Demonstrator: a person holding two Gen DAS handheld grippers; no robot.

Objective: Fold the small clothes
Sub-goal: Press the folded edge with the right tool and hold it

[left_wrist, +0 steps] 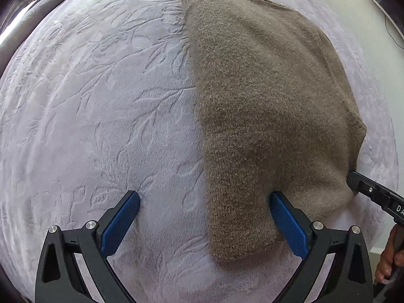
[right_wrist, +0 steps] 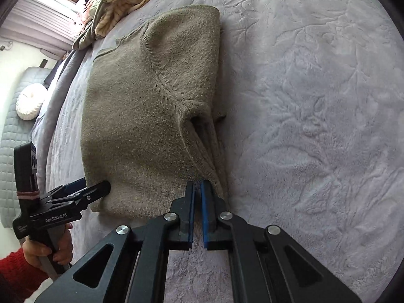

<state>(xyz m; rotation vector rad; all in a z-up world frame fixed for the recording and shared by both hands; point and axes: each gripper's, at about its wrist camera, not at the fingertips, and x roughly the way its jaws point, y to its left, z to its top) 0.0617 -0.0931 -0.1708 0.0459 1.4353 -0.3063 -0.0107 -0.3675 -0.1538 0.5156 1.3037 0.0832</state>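
Sweater (left_wrist: 265,106), brown and folded, is lying on the lavender bedspread (left_wrist: 101,101). Left claw (left_wrist: 204,221) is standing spread over its near edge. Right claw (right_wrist: 197,197) is pinching the sweater's hem, nearly closed.

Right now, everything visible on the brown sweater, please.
The brown sweater is a fuzzy taupe knit, folded into a narrow stack on the lilac embossed bedspread. The right wrist view shows a curved raglan seam and a sleeve tucked in along one long side, with a ribbed edge at the far end. It lies flat. The left gripper is open, one jaw resting on the near hem, the other on the bedspread. The right gripper has its jaws nearly closed at the hem corner; an actual pinch isn't clear.
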